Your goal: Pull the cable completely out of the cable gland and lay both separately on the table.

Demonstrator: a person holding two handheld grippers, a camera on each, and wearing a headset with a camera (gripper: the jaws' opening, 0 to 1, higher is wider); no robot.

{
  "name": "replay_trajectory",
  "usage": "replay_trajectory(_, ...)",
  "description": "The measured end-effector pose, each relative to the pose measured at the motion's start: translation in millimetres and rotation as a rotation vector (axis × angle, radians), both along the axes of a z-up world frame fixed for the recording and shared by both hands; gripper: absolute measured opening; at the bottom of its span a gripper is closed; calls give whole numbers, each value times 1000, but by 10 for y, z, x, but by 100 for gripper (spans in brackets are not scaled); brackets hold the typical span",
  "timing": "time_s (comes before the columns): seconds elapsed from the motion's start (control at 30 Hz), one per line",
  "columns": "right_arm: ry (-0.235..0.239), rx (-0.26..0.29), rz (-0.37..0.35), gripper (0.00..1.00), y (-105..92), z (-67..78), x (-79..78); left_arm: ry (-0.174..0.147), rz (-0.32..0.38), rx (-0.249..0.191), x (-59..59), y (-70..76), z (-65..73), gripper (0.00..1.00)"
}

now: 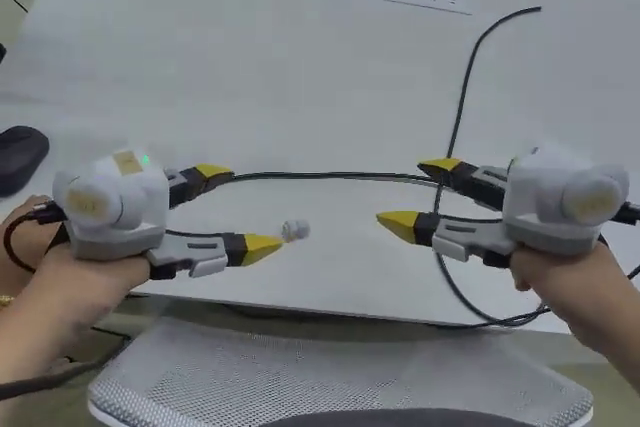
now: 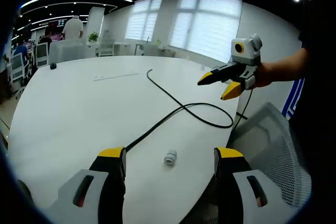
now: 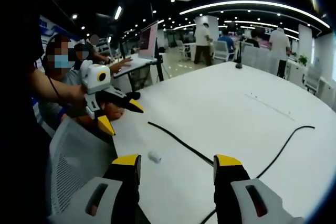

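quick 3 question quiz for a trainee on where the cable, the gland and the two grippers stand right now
1. True or false: the black cable runs through the cable gland.
2. Pick one. The left gripper is: A) open with nothing between its jaws; B) shut on the black cable; C) shut on the cable gland.
3. Short answer: what does the right gripper hold?

Key: 1 false, the two lie apart on the table. 2 A. 3 nothing, its jaws are open.
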State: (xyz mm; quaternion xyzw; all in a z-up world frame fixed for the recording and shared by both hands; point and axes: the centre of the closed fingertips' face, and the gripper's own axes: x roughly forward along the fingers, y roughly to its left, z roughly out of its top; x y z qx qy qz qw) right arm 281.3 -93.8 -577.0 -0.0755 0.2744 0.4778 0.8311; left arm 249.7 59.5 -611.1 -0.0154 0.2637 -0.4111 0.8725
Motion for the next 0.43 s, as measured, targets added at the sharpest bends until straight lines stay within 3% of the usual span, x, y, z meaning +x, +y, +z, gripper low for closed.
replay_trajectory(0.1,16,14,-13,62,-59,-28,-106,34,26,-8,-100,45,-26,69)
replay_trajectory(0.27,18,17,-29,67,-163,-60,-242,6,62,-2,-153,109,45,75)
replay_trajectory(0.43,24,34,-86,70,-280,-38,-299,2,62,14,-167,144,68,78)
